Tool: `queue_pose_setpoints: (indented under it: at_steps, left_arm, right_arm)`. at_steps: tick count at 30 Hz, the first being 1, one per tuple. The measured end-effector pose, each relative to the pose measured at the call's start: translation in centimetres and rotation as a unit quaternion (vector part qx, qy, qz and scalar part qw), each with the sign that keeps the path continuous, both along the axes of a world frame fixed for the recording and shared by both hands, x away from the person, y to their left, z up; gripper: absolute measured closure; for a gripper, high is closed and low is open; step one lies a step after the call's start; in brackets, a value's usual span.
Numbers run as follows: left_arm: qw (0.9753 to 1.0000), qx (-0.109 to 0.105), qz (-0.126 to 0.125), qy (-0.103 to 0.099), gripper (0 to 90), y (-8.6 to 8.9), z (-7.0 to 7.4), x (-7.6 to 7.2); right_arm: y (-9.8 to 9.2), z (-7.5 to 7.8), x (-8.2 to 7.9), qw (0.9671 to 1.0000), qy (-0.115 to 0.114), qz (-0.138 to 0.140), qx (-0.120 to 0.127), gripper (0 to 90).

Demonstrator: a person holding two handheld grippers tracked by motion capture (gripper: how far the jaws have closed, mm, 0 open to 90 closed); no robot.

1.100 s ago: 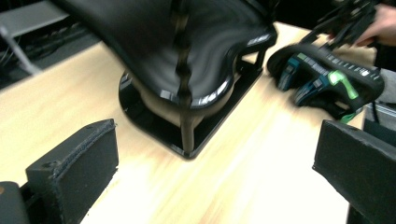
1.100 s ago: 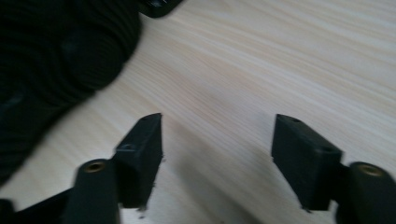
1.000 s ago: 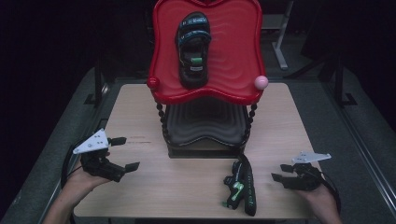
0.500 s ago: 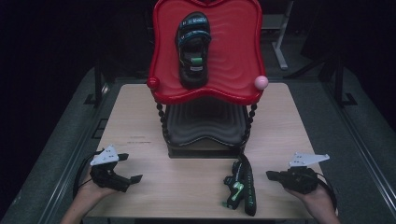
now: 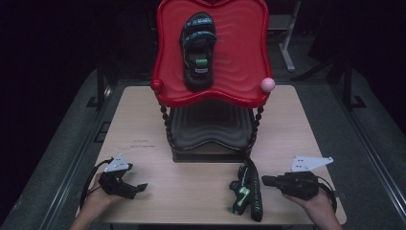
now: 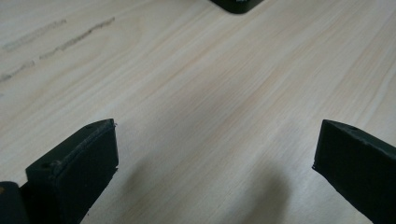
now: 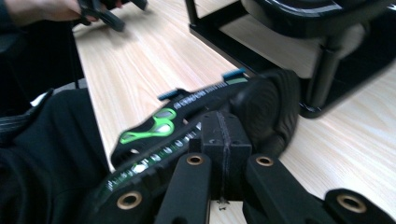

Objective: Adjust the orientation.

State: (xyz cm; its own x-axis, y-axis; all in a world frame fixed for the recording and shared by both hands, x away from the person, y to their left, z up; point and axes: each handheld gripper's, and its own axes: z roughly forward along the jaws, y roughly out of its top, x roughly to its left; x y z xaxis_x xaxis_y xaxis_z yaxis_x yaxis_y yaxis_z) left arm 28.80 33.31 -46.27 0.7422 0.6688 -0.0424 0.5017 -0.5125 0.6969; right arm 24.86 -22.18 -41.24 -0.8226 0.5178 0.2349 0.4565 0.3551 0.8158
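At the near edge of the pale wooden table (image 5: 201,191), the left gripper (image 5: 139,188) rests low in the person's left hand, its jaws spread wide over bare wood with nothing between them. Across the near edge, the right gripper (image 5: 266,181) points left toward the black sandal with green buckle and green trim (image 5: 245,191) lying on its side on the tabletop. The right gripper view shows its two black jaws pressed together, tips against the sandal's strap; whether they pinch any of it is hard to tell through the blur. Just beyond the sandal stands the black tiered rack with beaded posts (image 5: 210,134). On top, the glossy red scalloped tray (image 5: 239,57) carries a second, matching black sandal (image 5: 197,48), lying flat on its sole.
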Motion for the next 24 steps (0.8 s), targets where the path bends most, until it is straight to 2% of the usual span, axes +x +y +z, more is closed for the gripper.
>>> queue_pose_setpoints:
  at_steps: [5,7,10,11,24]
  left_arm:
    - [0.9999,0.013,-0.004,0.008,0.0,-0.1,-0.7,0.1]
    - [0.9999,0.015,-0.006,0.005,0.0,-0.1,-0.7,0.1]
    - [0.9997,0.019,-0.010,-0.012,0.0,-0.1,-1.0,-0.1]
    - [0.9997,0.015,-0.009,-0.016,0.0,-0.1,-1.1,-0.1]
    - [0.9997,0.014,-0.010,-0.017,0.0,0.0,-1.1,-0.1]
  right_arm:
    - [1.0,0.2,0.0,0.9999,-0.003,0.015,0.000,89.4]
    - [1.3,0.2,0.0,0.9998,-0.002,0.018,-0.001,89.4]
    - [1.5,0.1,0.1,0.9998,0.001,0.022,-0.003,89.4]
    - [1.6,0.0,0.2,0.9997,0.001,0.024,-0.005,89.4]
    - [0.7,-0.1,-0.1,0.9999,-0.002,0.016,-0.004,89.7]
